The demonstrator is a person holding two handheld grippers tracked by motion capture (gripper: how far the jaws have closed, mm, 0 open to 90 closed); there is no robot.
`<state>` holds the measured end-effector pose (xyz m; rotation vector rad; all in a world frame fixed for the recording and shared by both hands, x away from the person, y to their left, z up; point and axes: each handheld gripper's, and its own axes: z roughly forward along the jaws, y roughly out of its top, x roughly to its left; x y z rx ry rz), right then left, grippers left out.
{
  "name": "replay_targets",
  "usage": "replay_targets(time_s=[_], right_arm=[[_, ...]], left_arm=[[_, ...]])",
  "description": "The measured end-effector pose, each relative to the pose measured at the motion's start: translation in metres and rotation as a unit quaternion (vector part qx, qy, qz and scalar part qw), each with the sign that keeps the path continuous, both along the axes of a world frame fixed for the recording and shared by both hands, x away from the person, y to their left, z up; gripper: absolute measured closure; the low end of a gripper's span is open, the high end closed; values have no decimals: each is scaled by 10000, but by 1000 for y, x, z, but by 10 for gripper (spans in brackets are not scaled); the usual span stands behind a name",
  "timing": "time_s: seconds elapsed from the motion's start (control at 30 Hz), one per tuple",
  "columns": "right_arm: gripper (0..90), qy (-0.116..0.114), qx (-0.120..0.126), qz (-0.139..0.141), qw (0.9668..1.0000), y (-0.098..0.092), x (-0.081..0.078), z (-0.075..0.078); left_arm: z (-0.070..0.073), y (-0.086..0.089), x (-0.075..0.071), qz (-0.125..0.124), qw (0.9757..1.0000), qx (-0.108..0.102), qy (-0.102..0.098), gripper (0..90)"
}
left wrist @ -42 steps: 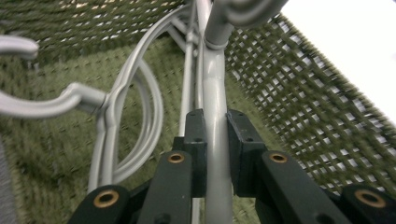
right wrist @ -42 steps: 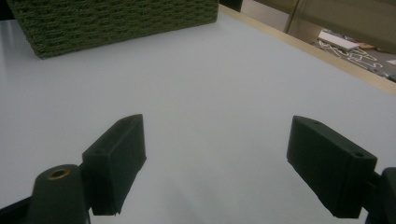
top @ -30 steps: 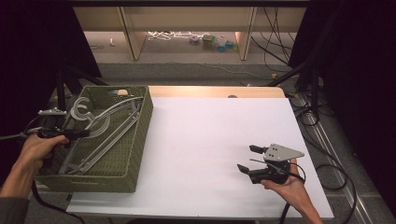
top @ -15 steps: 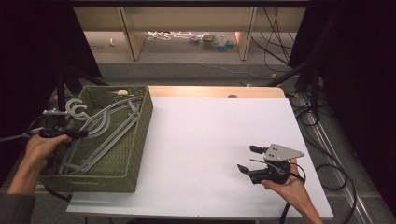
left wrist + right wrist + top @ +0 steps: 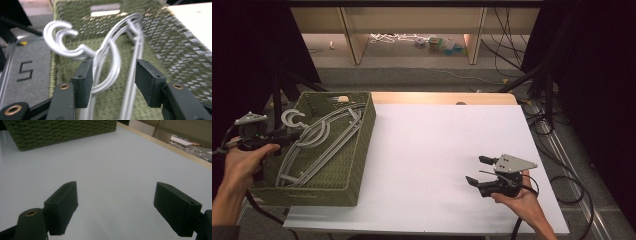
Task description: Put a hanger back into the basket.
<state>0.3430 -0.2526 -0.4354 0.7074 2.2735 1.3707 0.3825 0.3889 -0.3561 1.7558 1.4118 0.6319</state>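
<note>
An olive woven basket [image 5: 357, 150] stands at the table's left end, holding several pale grey plastic hangers [image 5: 319, 142]. Their hooks [image 5: 294, 118] stick up over the basket's left rim. My left gripper [image 5: 291, 134] reaches over that rim. In the left gripper view it [image 5: 112, 80] is open, and the neck of a hanger [image 5: 100, 62] passes between the jaws, lying against the left one. My right gripper [image 5: 477, 170] rests open near the table's front right, with nothing between its jaws [image 5: 115, 207].
The white table top [image 5: 442, 145] stretches between the basket and the right gripper. The basket's side wall [image 5: 62, 130] appears far off in the right gripper view. Black stand legs and cables [image 5: 557, 145] lie on the floor to the right.
The left hand and forearm have shifted slightly to the left, the gripper staying at the hanger hooks. The right gripper has not moved.
</note>
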Motion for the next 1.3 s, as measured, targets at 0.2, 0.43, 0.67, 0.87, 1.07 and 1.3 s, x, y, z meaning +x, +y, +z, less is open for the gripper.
replay_targets(time_s=[0.2, 0.43, 0.67, 0.87, 1.07, 1.3], right_arm=[[197, 18, 3, -9, 10000, 0, -1, 1], [189, -13, 48, -64, 10000, 0, -1, 1], [187, -82, 108, -135, 9998, 1, -3, 1], [187, -109, 143, -212, 9996, 0, -5, 1], [187, -66, 229, -283, 9993, 1, -10, 0], [188, -195, 250, -270, 9991, 5, -14, -1]], left_arm=[[14, -20, -22, -169, 9992, -222, -293, 382], [21, -57, -42, -575, 9941, -470, -787, 325], [16, -94, -53, -985, 9858, -731, -1148, 304], [9, -116, -58, -1268, 9799, -829, -1301, 274], [1, -129, -64, -1396, 9770, -839, -1374, 251], [-5, -142, -78, -1454, 9776, -601, -1402, 253]])
